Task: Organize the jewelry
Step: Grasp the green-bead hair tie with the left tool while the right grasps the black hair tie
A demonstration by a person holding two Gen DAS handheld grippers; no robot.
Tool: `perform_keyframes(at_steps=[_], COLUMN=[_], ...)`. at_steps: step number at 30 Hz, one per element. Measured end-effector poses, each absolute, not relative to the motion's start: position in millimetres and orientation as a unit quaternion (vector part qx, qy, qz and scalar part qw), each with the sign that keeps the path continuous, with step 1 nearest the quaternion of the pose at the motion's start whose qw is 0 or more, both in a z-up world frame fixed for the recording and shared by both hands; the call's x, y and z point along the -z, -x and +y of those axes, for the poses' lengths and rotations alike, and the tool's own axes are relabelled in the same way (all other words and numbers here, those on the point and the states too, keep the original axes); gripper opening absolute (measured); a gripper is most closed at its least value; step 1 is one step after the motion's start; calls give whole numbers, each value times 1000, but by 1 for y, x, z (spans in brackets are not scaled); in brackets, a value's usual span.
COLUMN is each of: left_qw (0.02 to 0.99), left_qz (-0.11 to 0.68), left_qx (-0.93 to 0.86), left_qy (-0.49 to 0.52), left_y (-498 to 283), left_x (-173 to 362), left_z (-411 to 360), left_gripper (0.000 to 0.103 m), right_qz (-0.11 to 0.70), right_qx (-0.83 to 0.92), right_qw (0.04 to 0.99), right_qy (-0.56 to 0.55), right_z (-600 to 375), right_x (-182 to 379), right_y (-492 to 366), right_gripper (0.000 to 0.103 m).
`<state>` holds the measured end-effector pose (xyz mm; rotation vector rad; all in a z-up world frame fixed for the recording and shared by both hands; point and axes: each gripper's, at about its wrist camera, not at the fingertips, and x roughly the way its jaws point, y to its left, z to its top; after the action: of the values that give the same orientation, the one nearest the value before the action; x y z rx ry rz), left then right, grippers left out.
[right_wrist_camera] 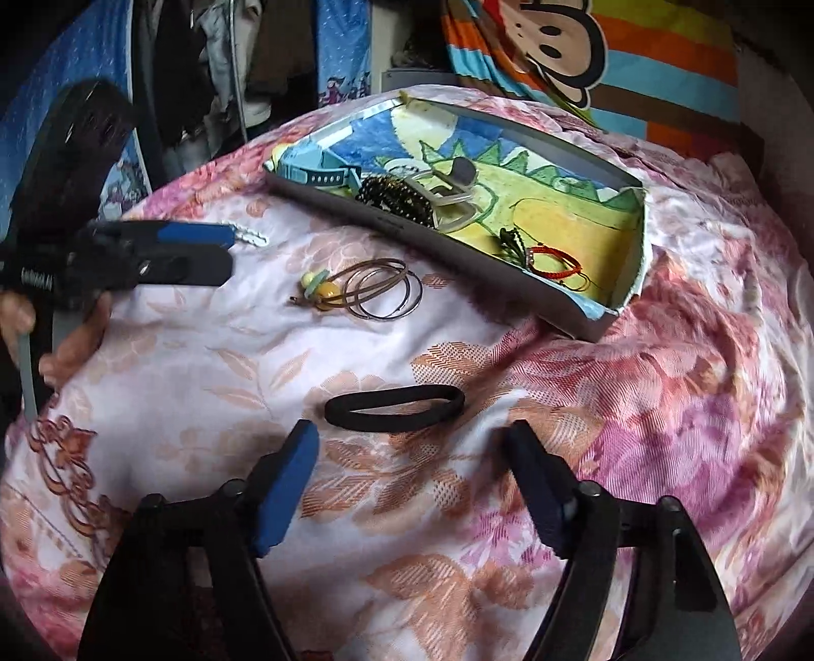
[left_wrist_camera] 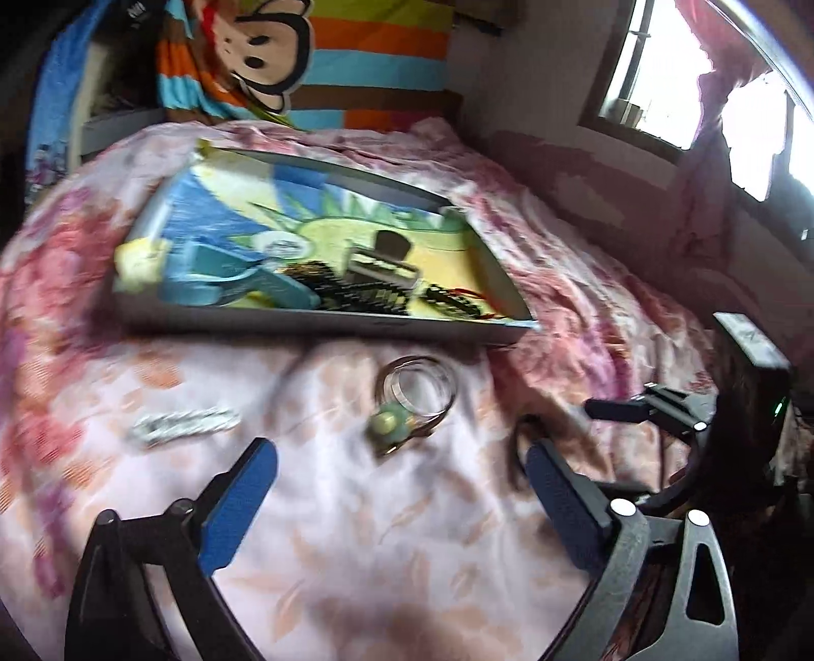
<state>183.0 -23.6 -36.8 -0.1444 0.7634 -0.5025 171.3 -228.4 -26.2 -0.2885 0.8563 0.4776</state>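
The thin black elastic hair band [right_wrist_camera: 395, 408] lies flat on the pink floral satin quilt [right_wrist_camera: 661, 407], just ahead of the right gripper [right_wrist_camera: 412, 447], whose jaws stand apart around nothing; beyond it rest the wire hoops with pale beads [right_wrist_camera: 366, 292], then the shallow grey cardboard tray with a painted lining [right_wrist_camera: 570, 310], its jumbled contents hard to make out; the left gripper [left_wrist_camera: 402, 460] hangs wide and empty, its view smeared; a striped monkey cushion [right_wrist_camera: 559, 46] is cut off.
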Motion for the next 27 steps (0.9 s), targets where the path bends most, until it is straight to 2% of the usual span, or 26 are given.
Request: perform_keyframes(at_steps=[4,8,10,13,20,23,25,27], left_qw=[880,869,865,859,861,864,865,866], left_qz=[382,405,419,437,435,437,439,441], left_qx=[272,279,275,267,261,250,240,234], left_qy=[72,49,35,13,19,17,15,21], left_y=[-200,-215,-220,-227,-233,-235,-236,-238], left_x=[44,55,61,70,71,73,74,75], left_z=[-33,-49,-54,-63,-60,-59,-58,-56], left_gripper=[86,80,69,58,56,49,38,34], right_qz=[409,408,408,408,414,426,433,437], right_qx=[-226,-228,-232,-238,-249,-253,-256,-258], right_qw=[876,875,872,870,866,861,858,855], right_qy=[124,128,136,144,127,114,108,103], right_z=[-233,-230,-226,-222,-221,-222,-221,-219], right_x=[27,31,34,36,38,42,46,48], right_y=[-175,-177,-179,-180,-190,-196,-200,-203], right_gripper=[61,58,58,58,58,59,59,59])
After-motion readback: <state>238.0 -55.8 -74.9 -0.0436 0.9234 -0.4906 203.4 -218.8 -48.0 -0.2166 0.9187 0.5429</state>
